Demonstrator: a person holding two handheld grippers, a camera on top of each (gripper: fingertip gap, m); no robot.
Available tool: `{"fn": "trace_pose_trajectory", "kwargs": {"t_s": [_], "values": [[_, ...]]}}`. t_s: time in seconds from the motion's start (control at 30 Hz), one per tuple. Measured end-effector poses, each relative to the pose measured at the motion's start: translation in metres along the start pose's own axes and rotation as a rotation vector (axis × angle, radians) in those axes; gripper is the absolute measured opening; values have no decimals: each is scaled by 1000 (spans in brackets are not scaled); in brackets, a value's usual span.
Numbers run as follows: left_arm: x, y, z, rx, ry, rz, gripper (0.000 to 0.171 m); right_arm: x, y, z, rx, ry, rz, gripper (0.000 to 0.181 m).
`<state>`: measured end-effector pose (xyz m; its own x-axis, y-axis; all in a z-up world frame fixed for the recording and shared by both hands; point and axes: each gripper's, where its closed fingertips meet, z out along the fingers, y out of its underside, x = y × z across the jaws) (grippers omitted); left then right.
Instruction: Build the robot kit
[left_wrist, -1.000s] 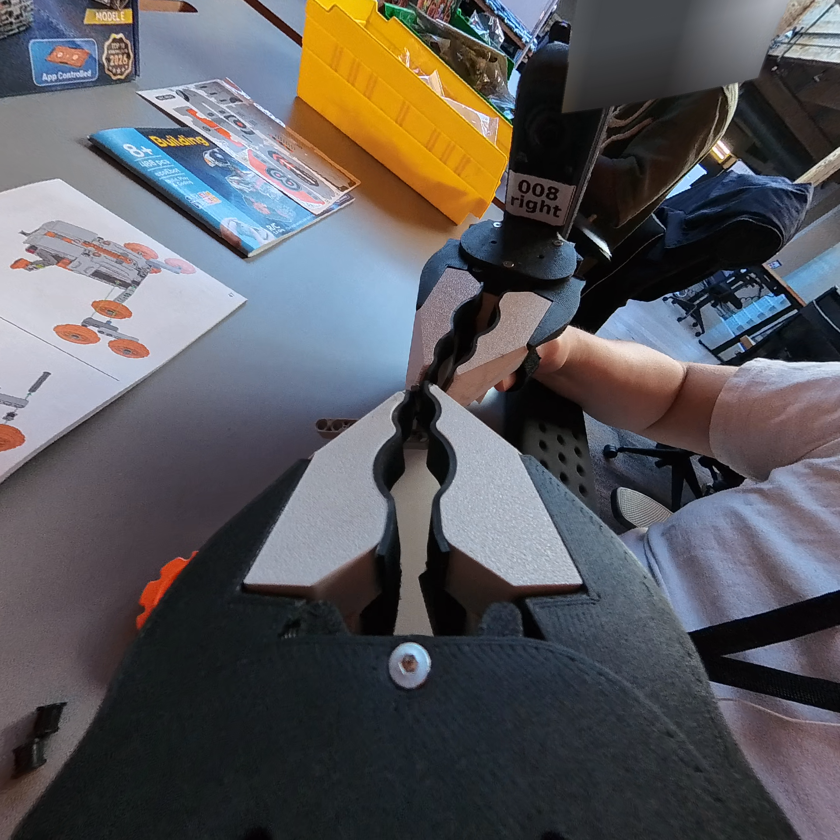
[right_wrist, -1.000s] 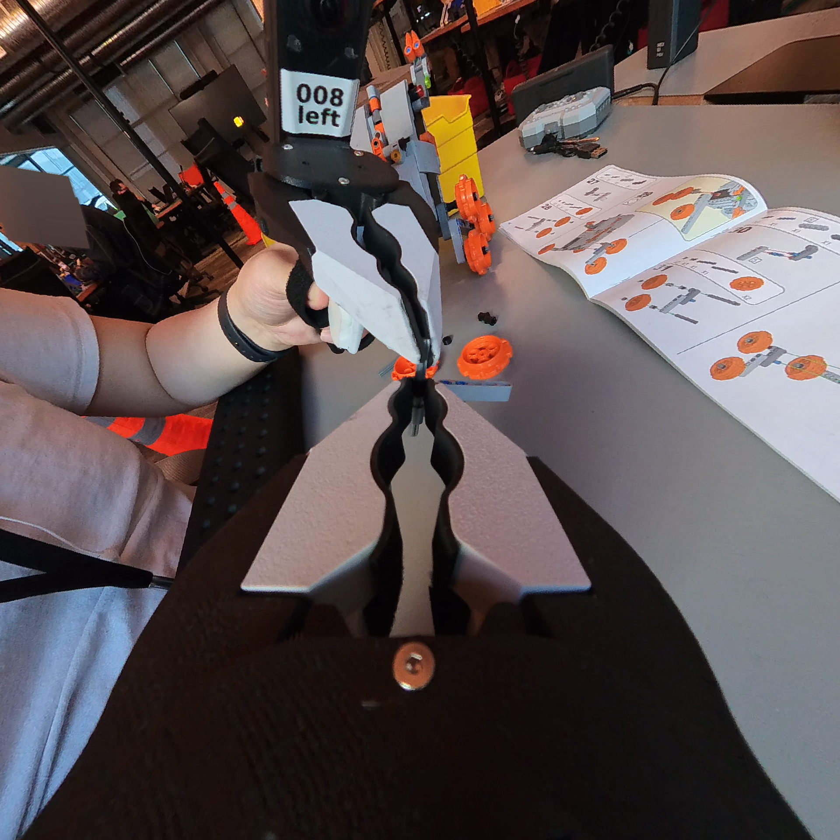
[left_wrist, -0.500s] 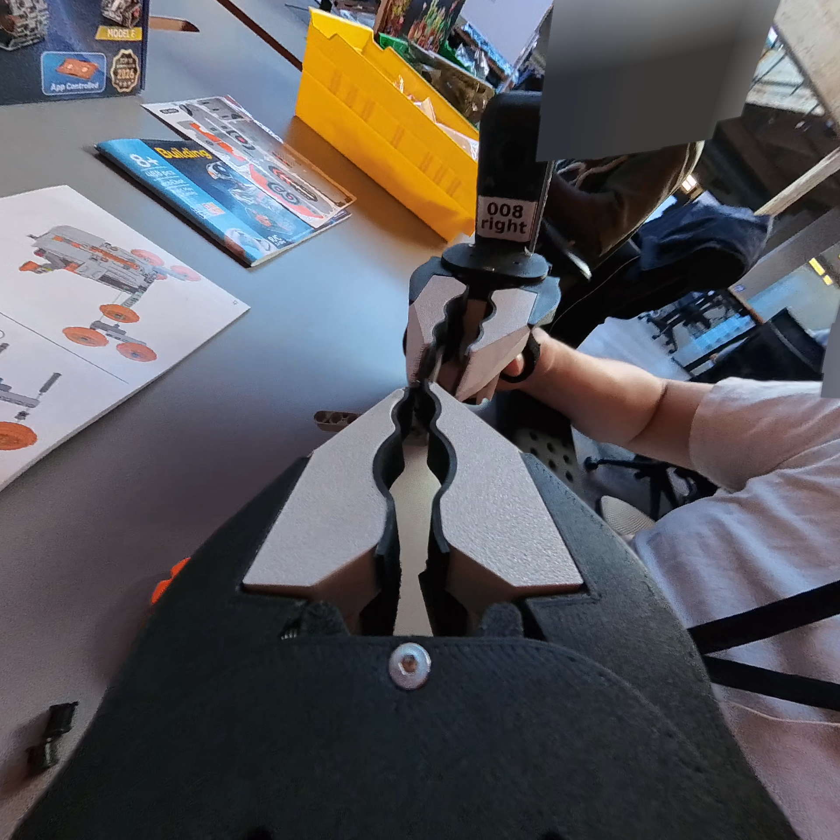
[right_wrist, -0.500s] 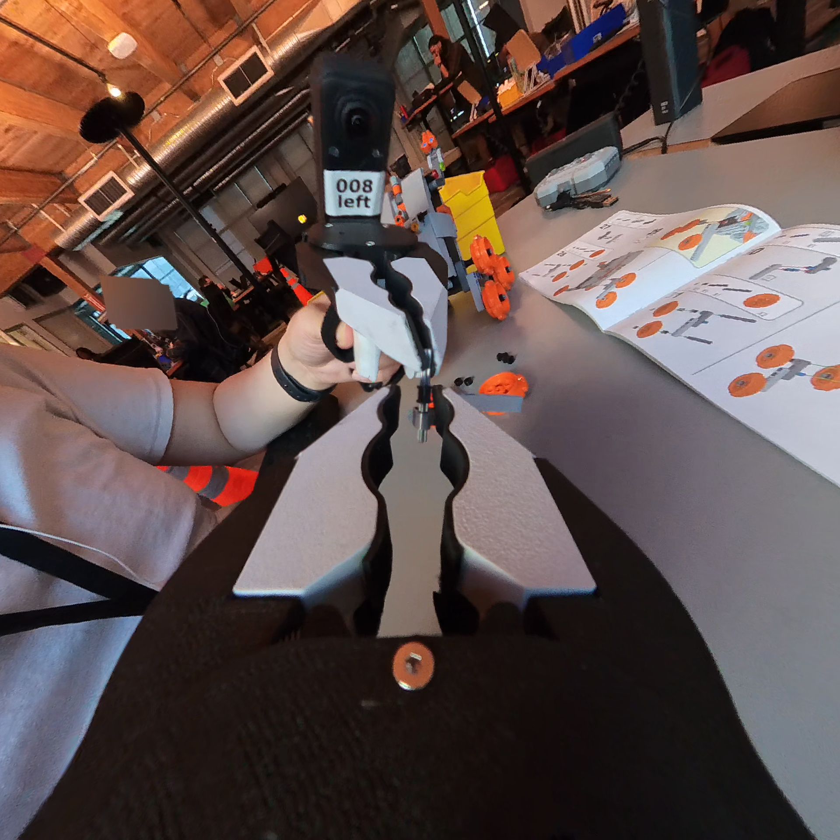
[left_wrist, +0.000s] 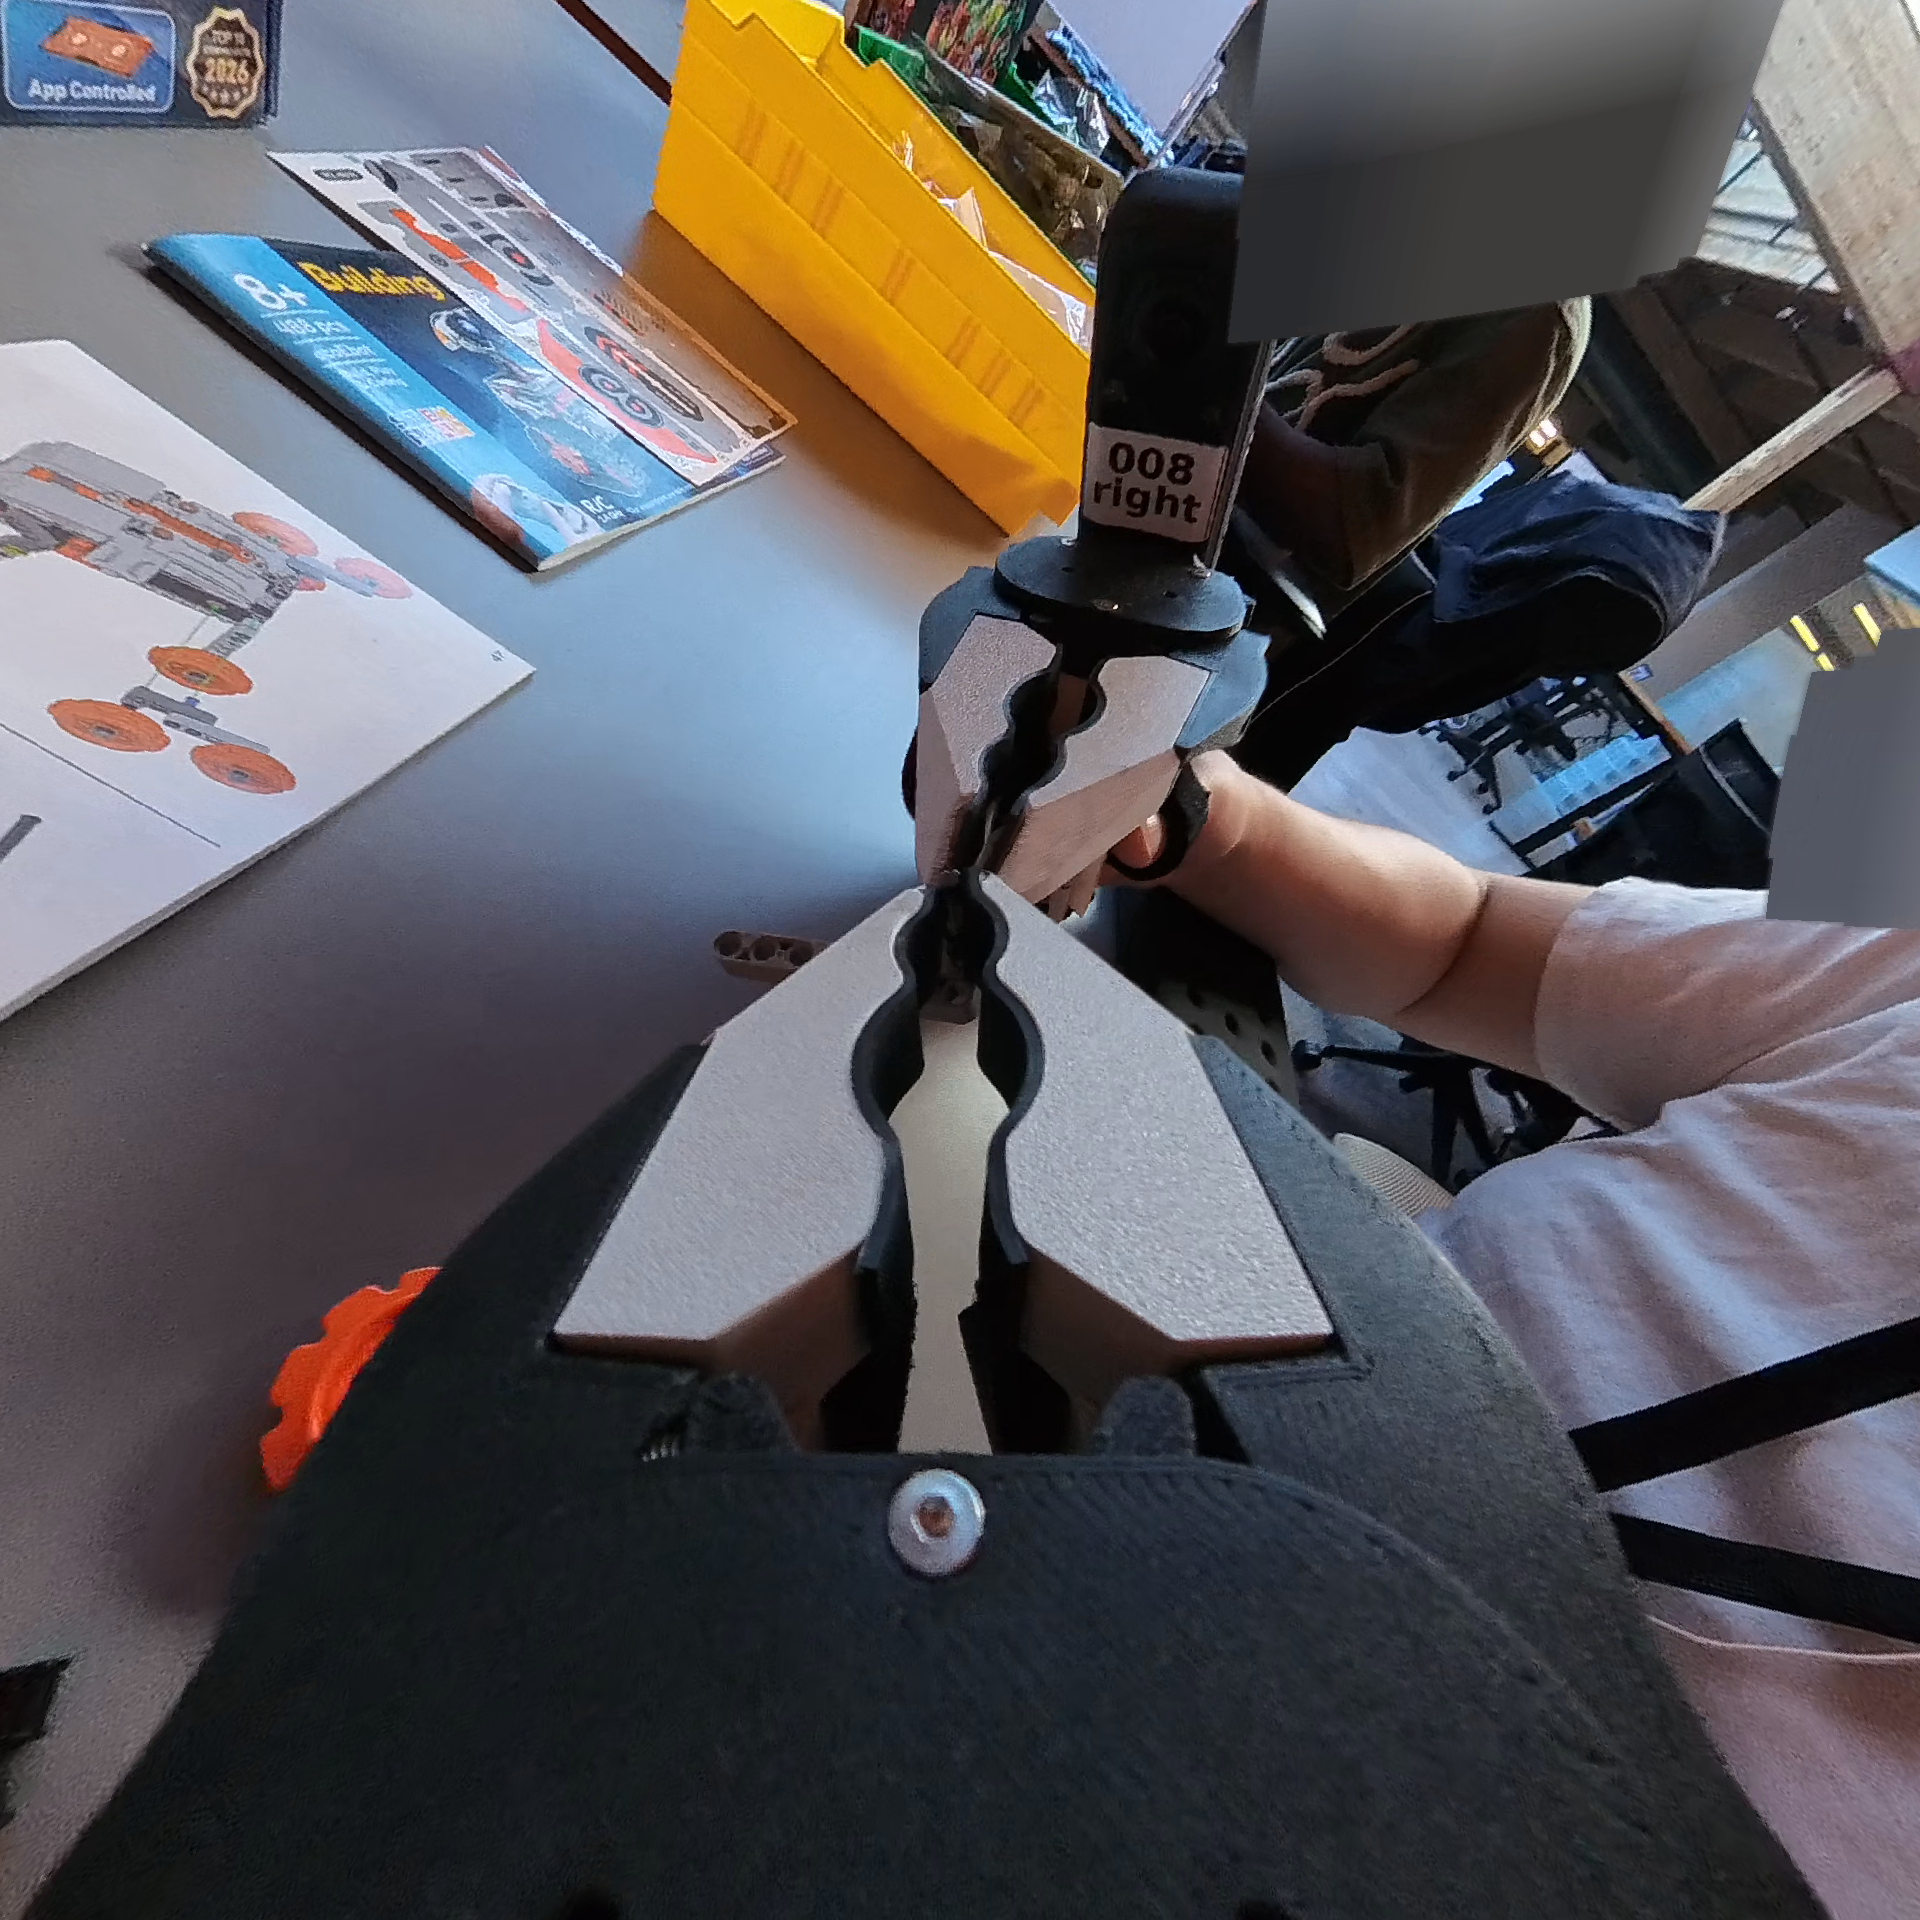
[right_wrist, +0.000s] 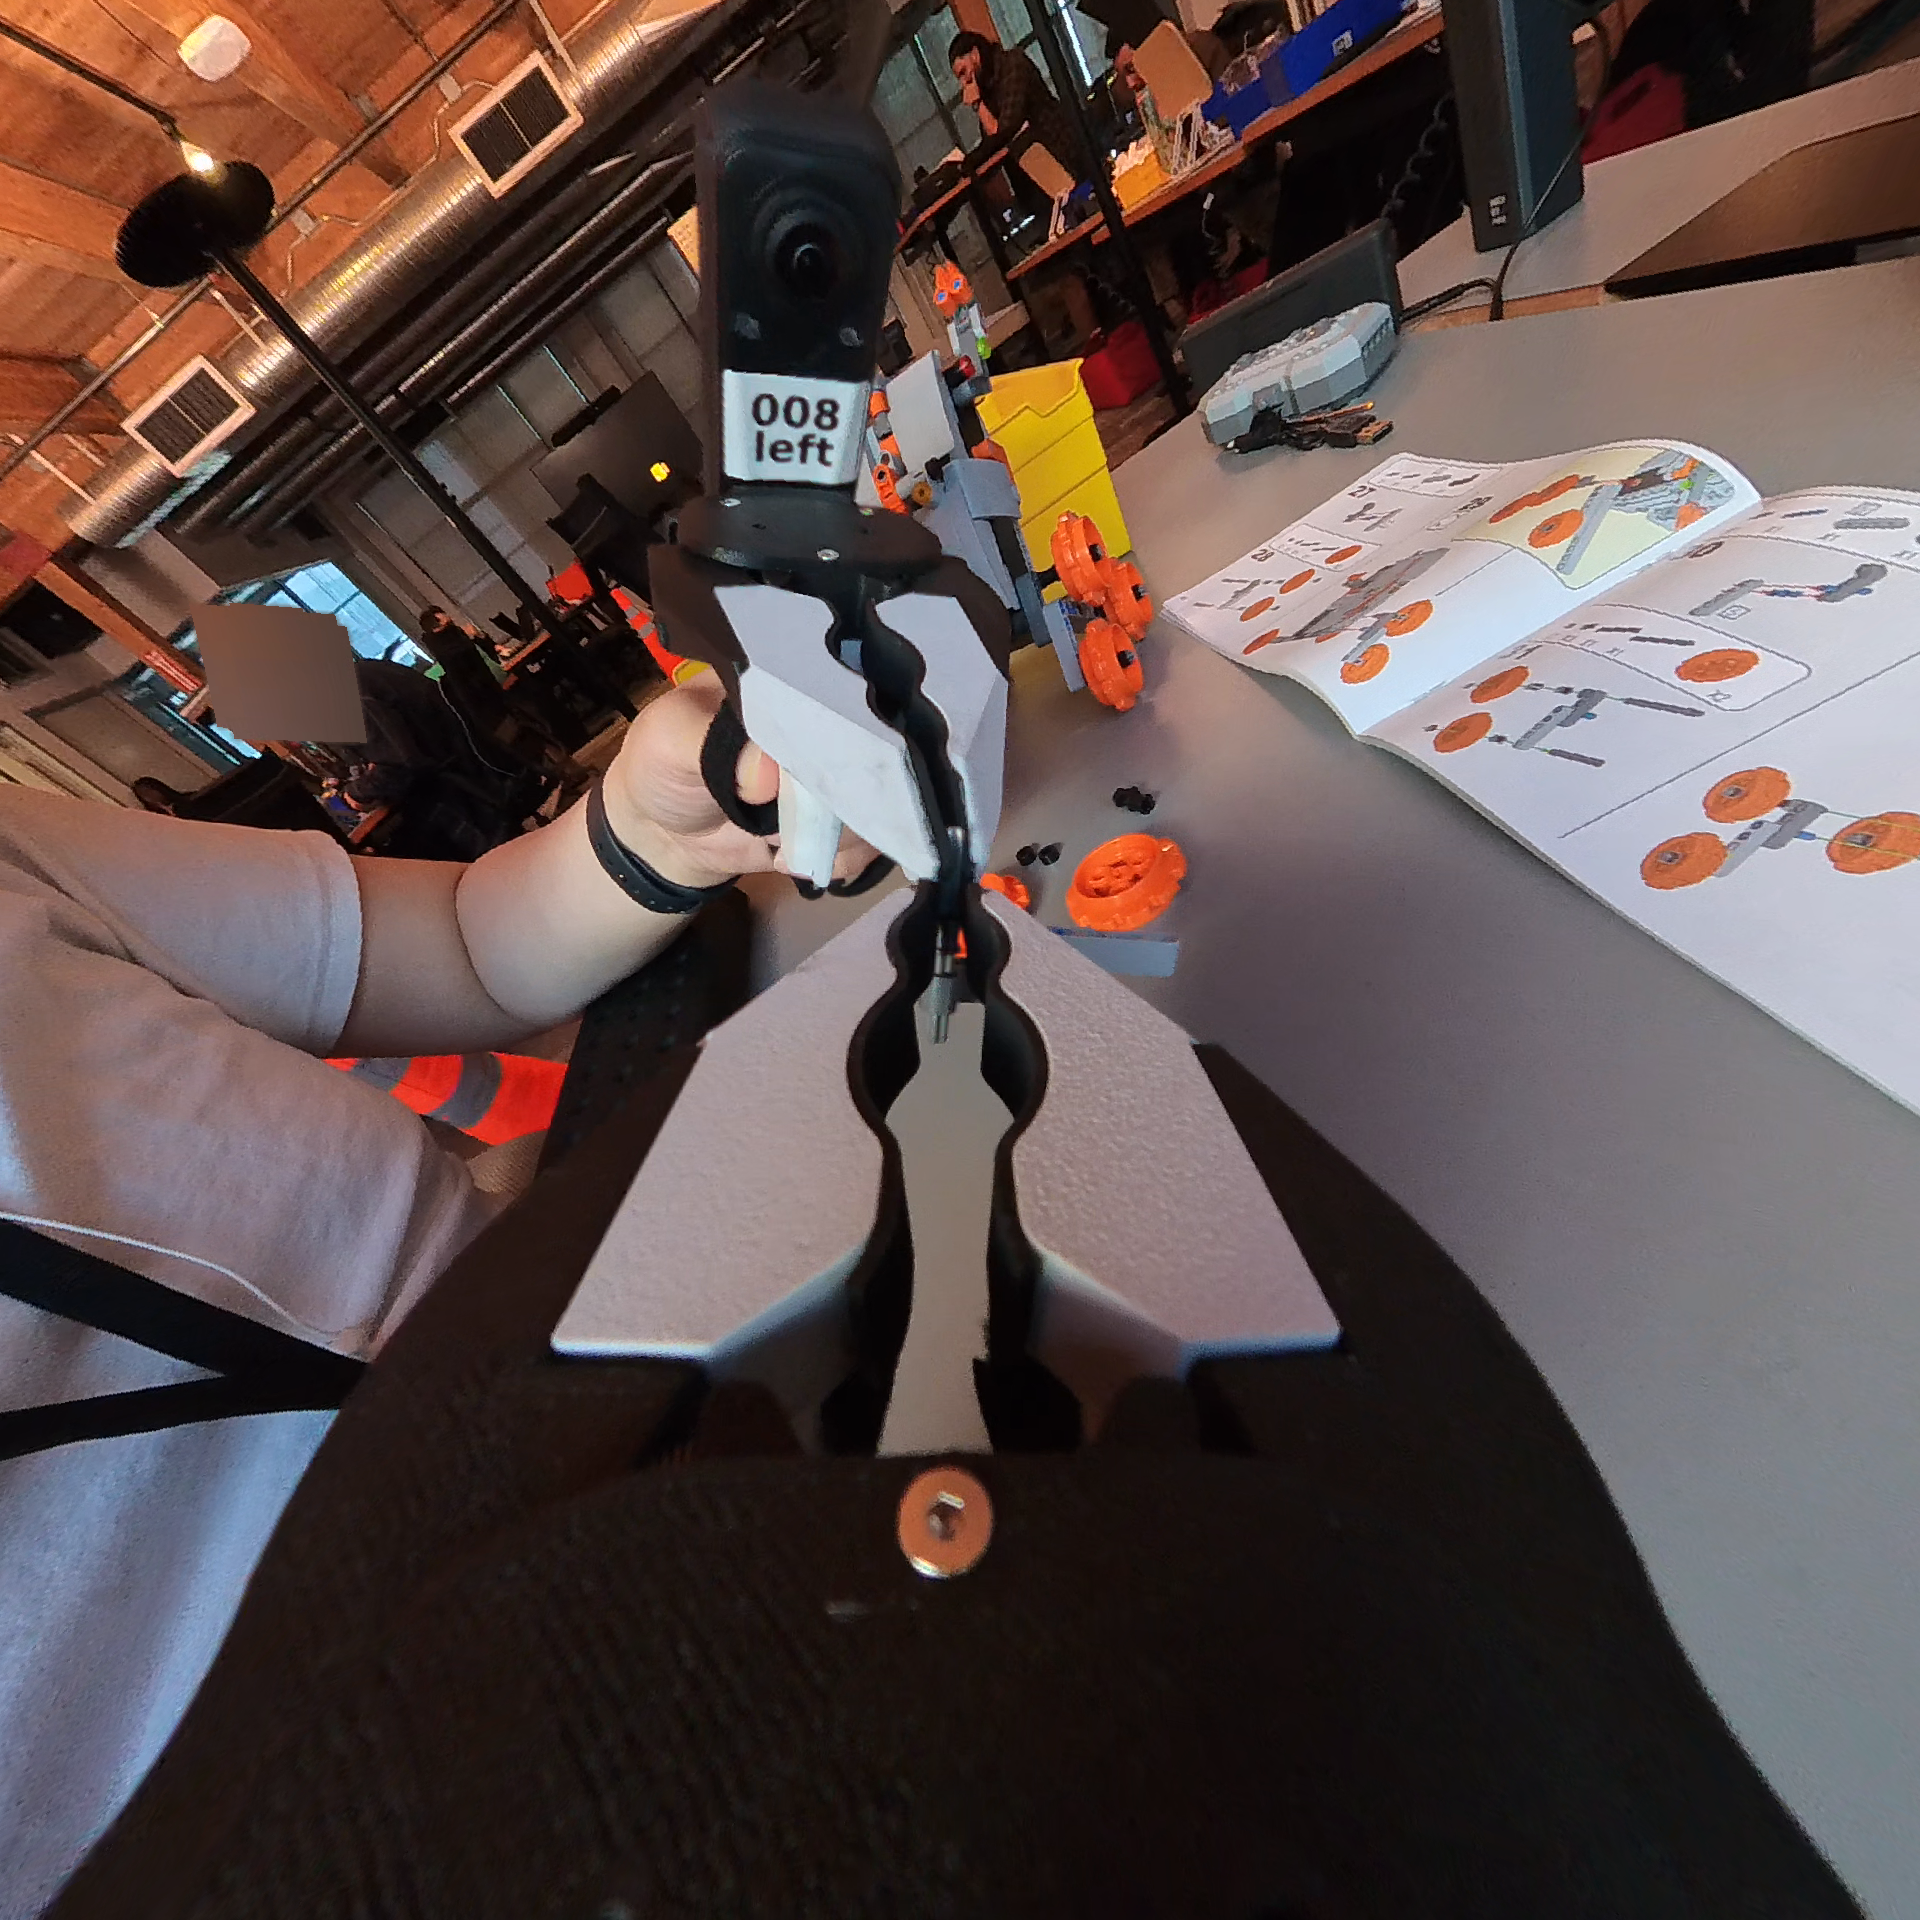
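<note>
Seemingly, small pin (right_wrist: 940, 982) within right hand-held gripper (right_wrist: 948, 914).

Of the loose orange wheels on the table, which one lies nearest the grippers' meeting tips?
The small orange wheel beside the right hand-held gripper tip, partly hidden. The larger orange wheel lies farther right, fully visible.

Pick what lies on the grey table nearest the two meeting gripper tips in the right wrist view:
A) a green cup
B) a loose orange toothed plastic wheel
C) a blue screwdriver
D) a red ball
B: the loose orange toothed plastic wheel lies flat on the grey table, just right of where the left gripper meets the right gripper.
</note>
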<state>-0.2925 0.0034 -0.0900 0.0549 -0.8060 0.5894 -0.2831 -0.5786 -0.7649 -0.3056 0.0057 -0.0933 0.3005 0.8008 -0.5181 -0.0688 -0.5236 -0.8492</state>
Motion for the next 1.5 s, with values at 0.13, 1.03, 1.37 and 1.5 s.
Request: {"fn": "trace_pose_trajectory", "kwargs": {"t_s": [0.13,1.03,1.37,1.5], "values": [[-2,1,0,5,9,-36,1,2,1,0,-3,3,14,5],[2,2,3,-9,-5,4,1,-1,7,2,-19,-93,210,9],[1,6,4,-27,11,-27,1,-3,10,3,-31,-115,236,7],[0,5,4,-14,9,-49,1,-2,8,3,-19,-98,220,7]]}}
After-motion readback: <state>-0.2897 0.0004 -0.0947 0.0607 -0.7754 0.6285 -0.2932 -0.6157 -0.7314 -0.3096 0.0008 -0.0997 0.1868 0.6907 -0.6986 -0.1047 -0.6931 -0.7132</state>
